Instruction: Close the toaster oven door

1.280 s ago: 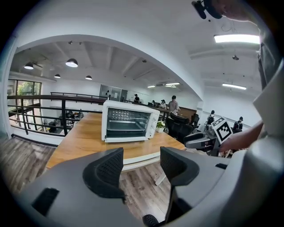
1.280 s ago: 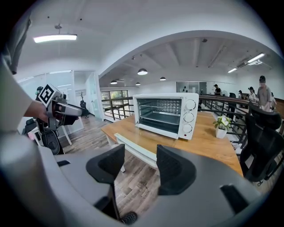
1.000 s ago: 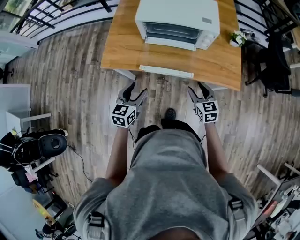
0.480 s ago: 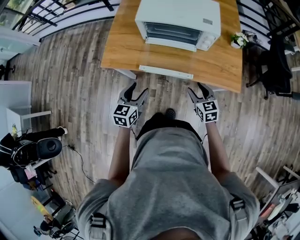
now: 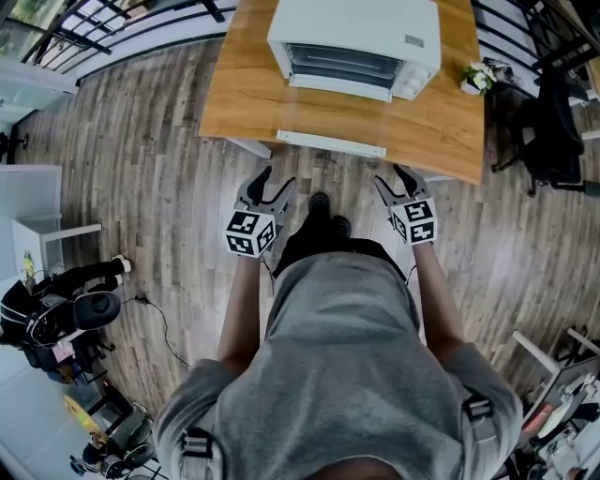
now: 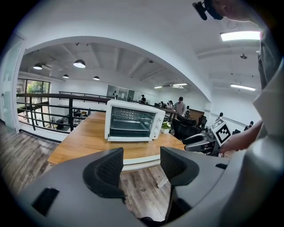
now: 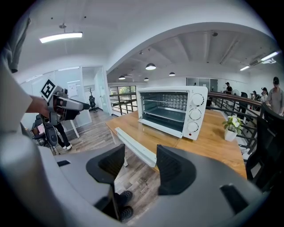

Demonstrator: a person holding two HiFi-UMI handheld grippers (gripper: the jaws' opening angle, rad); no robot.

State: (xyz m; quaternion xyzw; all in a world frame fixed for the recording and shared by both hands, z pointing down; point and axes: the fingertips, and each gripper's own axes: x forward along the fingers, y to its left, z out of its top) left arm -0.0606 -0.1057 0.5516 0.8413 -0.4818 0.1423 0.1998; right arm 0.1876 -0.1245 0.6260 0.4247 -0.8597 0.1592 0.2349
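Head view: toaster oven (image 5: 354,45), white, sits on wooden worktop (image 5: 244,103), toward the far side, about centred. Door (image 5: 339,86) is open, folded down flat in front of the cavity, with the wire rack visible inside in both gripper views. Three knobs (image 7: 193,114) stacked on the oven's right front panel. Small potted plant (image 5: 473,77) on the worktop just right of the oven, not touching it. White bar (image 5: 330,143) runs along the worktop's near edge.

Left tongs (image 5: 275,180) and right tongs (image 5: 394,178) are both over the wood floor (image 5: 159,187), short of the worktop's near edge and well apart from the oven. One is either side of the person's body, both pointing toward the worktop and tilted down.

Left gripper view: tongs spread wide, nothing between the pads, only floor and worktop edge seen through the gap. Right gripper view: same, tongs wide and empty, with the white bar and floor behind the gap. Neither touches the door or the worktop.

Person in a grey shirt (image 5: 337,375) fills the lower middle, dark shoes (image 5: 319,202) on the floor between the two tongs. Black office chair (image 5: 553,131) right of the worktop. Dark railing (image 5: 112,28) upper left. More people far back in both gripper views, too small to detail.
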